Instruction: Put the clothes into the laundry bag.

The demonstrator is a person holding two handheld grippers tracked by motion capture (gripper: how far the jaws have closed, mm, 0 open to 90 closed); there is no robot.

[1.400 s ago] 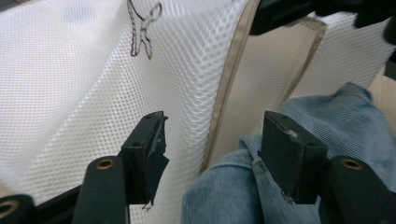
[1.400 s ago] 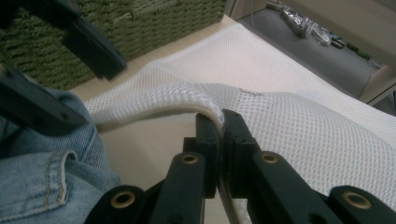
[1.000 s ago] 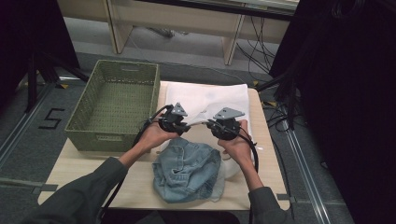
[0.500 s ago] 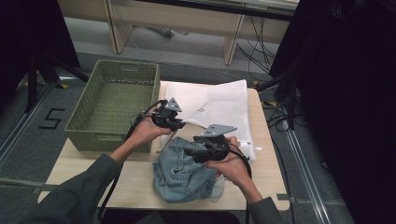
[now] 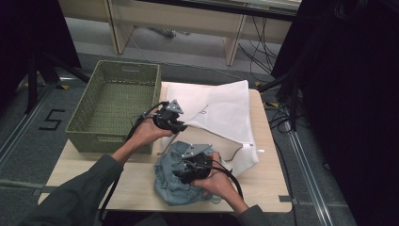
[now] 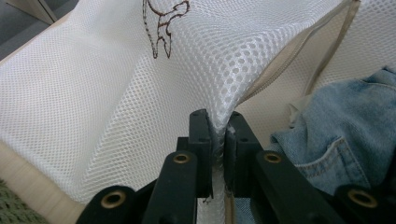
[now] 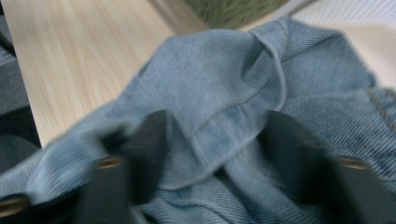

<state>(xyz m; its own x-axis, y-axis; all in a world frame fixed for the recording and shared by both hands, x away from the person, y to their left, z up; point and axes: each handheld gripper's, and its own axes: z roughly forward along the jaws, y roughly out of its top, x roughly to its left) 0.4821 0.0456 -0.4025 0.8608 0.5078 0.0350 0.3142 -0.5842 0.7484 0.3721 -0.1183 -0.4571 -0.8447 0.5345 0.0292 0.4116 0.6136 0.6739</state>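
A white mesh laundry bag (image 5: 221, 113) (image 6: 116, 93) with a small embroidered mark lies across the back of the wooden table (image 5: 263, 188). My left gripper (image 5: 182, 124) (image 6: 217, 119) is shut on its zipped edge and holds that edge lifted. A crumpled blue denim garment (image 5: 171, 190) (image 7: 210, 79) (image 6: 345, 126) sits in front of the bag. My right gripper (image 5: 178, 172) (image 7: 212, 140) is low on the denim. Its jaws stand wide with a raised fold of denim between them; they have just been closing.
A green woven basket (image 5: 89, 139) stands at the table's left side, close to my left hand. Bare wood shows along the front edge and right side. Cables and desk legs lie on the floor beyond.
My right gripper has left the bag's edge, opened, and dropped toward the front onto the denim. The left gripper stays shut on the mesh bag in about the same place.
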